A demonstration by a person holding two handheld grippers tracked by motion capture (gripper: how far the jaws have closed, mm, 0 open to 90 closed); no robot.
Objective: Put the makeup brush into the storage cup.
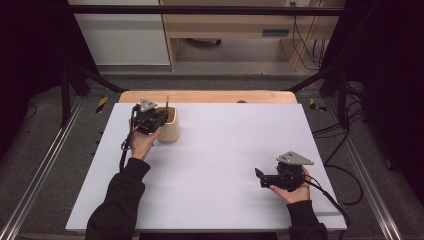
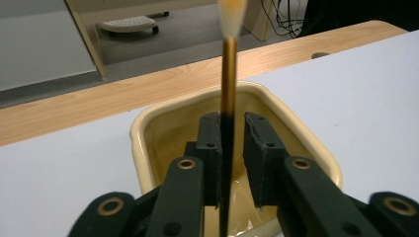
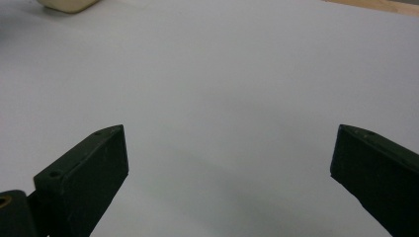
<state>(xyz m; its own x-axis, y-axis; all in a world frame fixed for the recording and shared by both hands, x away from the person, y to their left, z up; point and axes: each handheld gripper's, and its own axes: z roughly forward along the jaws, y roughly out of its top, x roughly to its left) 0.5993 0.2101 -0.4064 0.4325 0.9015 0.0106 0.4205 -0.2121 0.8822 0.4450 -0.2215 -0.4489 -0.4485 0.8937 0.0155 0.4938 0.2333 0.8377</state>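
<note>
Left gripper (image 2: 231, 163) over the cream cup (image 2: 148, 128) has its jaws slightly parted, brush (image 2: 228, 74) standing upright between them, apparently let go into the cup, while right gripper (image 3: 227, 163) idles wide open over the white table (image 1: 225, 150).

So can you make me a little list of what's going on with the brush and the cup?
brush: thin brown brush, upright, pale bristles on top
cup: cream cup, brush stands in it
left gripper: over the cup, fingers around the brush handle, small gap at one side
right gripper: fingers wide apart, holding nothing
table: white top
</note>
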